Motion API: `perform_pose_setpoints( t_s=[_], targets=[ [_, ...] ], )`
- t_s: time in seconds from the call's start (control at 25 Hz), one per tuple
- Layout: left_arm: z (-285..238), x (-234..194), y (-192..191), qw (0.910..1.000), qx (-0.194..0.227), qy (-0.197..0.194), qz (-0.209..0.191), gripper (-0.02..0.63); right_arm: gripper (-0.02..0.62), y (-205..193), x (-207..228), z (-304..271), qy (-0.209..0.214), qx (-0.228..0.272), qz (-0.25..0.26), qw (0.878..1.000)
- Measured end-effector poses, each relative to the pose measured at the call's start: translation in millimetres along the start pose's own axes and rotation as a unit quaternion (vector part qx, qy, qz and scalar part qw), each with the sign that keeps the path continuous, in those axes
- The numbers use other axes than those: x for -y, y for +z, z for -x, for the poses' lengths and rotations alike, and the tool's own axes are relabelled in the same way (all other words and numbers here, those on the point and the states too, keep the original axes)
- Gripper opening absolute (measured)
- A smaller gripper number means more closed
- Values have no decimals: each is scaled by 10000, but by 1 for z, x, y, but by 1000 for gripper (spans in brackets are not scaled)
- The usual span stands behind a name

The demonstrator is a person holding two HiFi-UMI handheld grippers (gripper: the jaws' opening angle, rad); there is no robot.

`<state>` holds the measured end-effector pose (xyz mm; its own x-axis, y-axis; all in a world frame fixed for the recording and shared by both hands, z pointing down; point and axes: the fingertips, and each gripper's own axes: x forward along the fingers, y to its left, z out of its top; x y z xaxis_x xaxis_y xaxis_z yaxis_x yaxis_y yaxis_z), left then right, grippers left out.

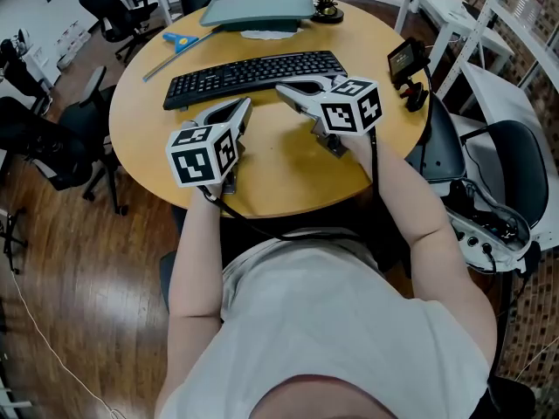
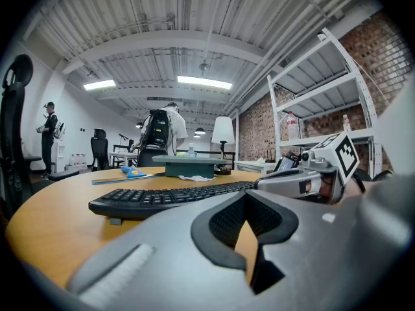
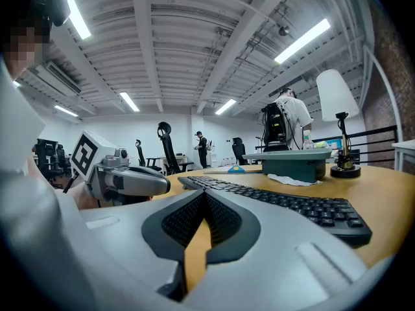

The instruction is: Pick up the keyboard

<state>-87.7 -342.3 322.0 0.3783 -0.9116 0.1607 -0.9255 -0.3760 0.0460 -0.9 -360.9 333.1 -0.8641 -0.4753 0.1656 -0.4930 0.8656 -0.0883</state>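
Observation:
A black keyboard lies flat across the far half of the round wooden table. My left gripper rests low over the table just in front of the keyboard's left part, its jaws meeting at the tips with nothing between them. My right gripper sits beside it, its tips right at the keyboard's near edge, also shut and empty. In the left gripper view the keyboard lies ahead of the shut gripper. In the right gripper view the keyboard runs off to the right of the shut gripper.
A grey-green tray on a white tissue, a lamp base and a blue-handled tool lie behind the keyboard. A small screen device stands at the table's right edge. Office chairs ring the table. People stand far off.

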Motion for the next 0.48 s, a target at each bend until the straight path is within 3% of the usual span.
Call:
perform_pose_setpoints(
  t_s=[0.48],
  targets=[
    [2,0,0,10000,-7,1,0,322,0,0,-2,0,8,-2,-6,10000]
  ],
)
